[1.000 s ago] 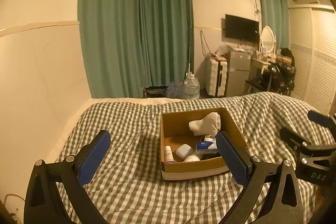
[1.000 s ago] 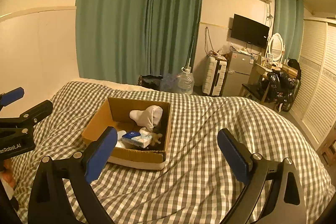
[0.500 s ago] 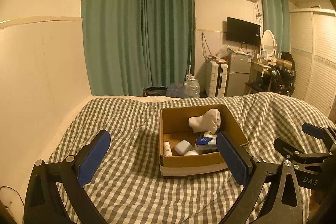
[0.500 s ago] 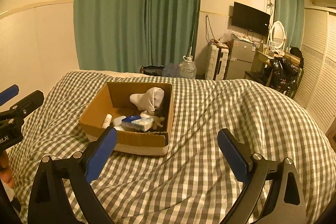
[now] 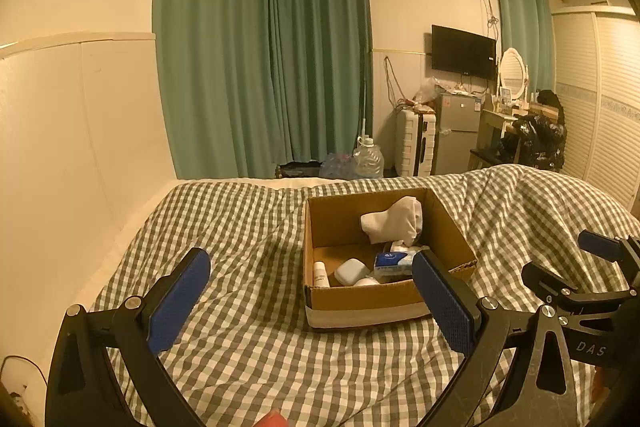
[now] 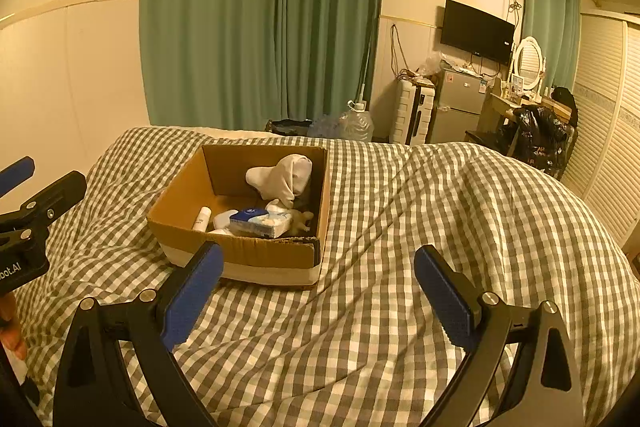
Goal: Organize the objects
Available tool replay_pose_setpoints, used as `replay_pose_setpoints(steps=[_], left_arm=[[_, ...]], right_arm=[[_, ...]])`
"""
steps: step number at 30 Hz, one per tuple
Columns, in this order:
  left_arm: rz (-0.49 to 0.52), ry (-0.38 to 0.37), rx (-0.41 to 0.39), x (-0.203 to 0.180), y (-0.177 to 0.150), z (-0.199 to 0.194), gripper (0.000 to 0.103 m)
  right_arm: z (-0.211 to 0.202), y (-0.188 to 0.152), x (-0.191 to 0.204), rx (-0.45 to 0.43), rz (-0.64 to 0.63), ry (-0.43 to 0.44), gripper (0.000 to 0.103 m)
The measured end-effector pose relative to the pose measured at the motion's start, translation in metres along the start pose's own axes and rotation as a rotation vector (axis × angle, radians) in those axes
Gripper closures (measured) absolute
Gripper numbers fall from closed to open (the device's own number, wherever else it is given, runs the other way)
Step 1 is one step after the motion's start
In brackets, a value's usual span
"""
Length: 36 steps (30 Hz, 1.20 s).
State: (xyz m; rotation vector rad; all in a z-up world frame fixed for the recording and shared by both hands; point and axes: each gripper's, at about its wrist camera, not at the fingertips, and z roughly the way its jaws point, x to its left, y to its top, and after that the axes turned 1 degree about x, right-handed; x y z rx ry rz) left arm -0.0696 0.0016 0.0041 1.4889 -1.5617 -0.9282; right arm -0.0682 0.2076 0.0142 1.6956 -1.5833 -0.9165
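Now both tools hang wide open and empty over the bed [image 6: 400, 211], box [image 6: 248, 255] ahead.
Left tool [image 5: 320, 299], then right tool [image 6: 316, 291]; inside the box, left to right: a small hard bottle [image 6: 202, 219], a light tissue pack [image 6: 260, 223] to pinch across its sides, a soft sock [image 6: 282, 179] to grab mid-fold.
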Motion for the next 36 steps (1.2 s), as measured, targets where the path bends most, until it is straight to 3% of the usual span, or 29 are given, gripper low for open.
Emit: replay_pose_setpoints(steps=[36], left_arm=[[0.008,0.018,0.009,-0.0021,-0.0080,0.0035,0.000]], right_arm=[[0.0032,-0.0048,0.0069,0.000,-0.020,-0.012,0.006]])
